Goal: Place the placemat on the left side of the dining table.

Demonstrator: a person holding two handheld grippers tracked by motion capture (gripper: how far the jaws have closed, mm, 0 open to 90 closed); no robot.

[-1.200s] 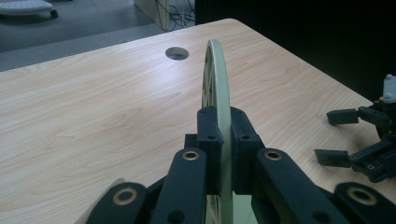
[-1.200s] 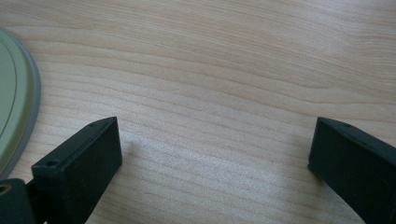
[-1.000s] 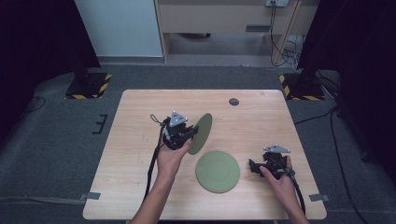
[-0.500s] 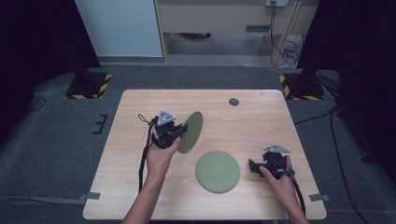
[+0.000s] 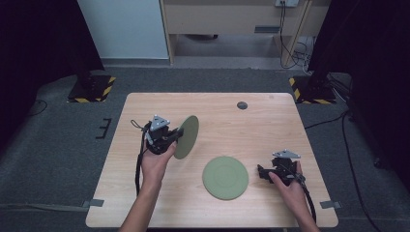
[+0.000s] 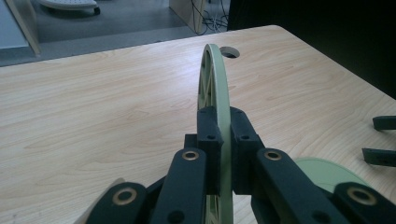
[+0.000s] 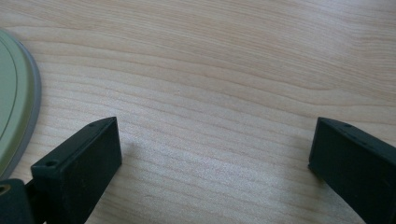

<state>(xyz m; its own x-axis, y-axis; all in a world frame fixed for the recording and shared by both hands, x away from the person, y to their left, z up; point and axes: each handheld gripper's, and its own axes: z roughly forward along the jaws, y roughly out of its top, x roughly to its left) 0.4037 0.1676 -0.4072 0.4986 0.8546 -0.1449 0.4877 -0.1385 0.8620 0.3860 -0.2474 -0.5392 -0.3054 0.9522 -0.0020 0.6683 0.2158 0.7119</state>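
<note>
My left gripper (image 5: 173, 137) is shut on the rim of a green plate (image 5: 187, 137), which it holds on edge above the left half of the wooden table (image 5: 227, 121). In the left gripper view the plate (image 6: 215, 79) stands upright between the two black jaws, with my left gripper (image 6: 225, 135) clamped on its near rim. A second green plate (image 5: 225, 177) lies flat on the table near the front. My right gripper (image 5: 261, 172) rests low just right of that plate, jaws wide apart. In the right gripper view my right gripper (image 7: 212, 154) has bare wood between its jaws and the flat plate (image 7: 16, 107) at the left edge.
A round cable hole (image 5: 242, 105) is set in the table near the far edge. Behind the table are a white panel (image 5: 123, 26) and a wooden cabinet (image 5: 227, 17). Stand bases with yellow-black stripes (image 5: 92, 89) sit on the grey floor at both far corners.
My left hand has carried the upright plate leftward across the table, away from the flat plate. The right hand and the flat plate have stayed in place.
</note>
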